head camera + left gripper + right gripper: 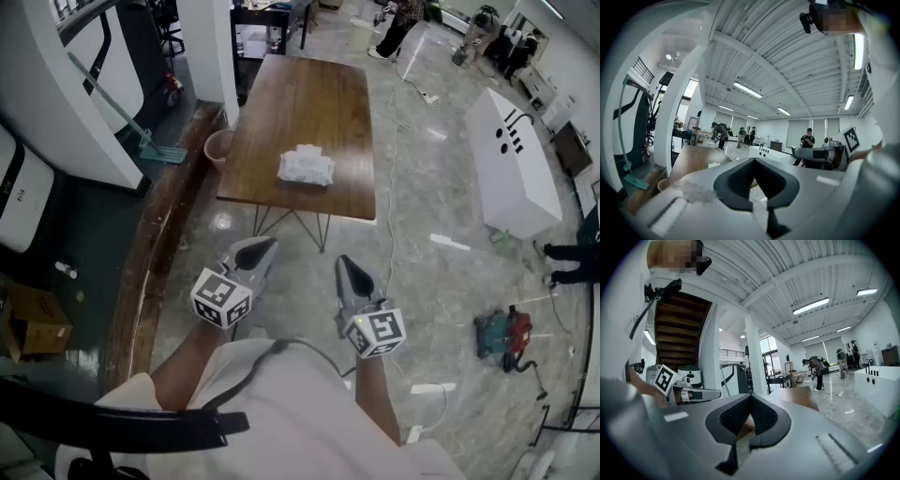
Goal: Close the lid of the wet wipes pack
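The wet wipes pack (306, 167), white and crinkled, lies on the near half of a brown wooden table (309, 94). It is too far off to tell how its lid stands. Both grippers are held close to my body, well short of the table, over the stone floor. My left gripper (261, 247) points toward the table's near edge with its jaws shut and nothing in them. My right gripper (348, 266) is beside it, also shut and empty. In the left gripper view the shut jaws (753, 160) face the table, and a small white shape (714, 165) shows on it.
A pink bucket (218, 145) and a mop (141, 141) stand left of the table by a white pillar. A white cabinet (511, 173) is on the right. A power tool (504, 333) and cables lie on the floor. People stand at the far end.
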Demonstrator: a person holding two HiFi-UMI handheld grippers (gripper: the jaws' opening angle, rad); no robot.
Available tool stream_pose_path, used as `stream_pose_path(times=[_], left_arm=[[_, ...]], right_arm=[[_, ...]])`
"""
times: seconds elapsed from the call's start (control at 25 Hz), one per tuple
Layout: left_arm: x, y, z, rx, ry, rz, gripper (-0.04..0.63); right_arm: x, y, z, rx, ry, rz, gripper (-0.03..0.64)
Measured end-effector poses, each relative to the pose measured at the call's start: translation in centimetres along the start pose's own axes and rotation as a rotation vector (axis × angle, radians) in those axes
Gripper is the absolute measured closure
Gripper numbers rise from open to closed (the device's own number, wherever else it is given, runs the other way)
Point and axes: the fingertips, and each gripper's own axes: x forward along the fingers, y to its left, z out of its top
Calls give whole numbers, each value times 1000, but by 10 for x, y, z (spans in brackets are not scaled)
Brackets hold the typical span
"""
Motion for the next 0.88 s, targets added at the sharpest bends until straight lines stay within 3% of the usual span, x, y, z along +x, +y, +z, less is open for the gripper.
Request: stream_pose_path(times=[0.88], left_arm=[[-11,11,-1,-17,-20,-13,594]], right_arm=[[4,6,-1,13,-8,-26,607]])
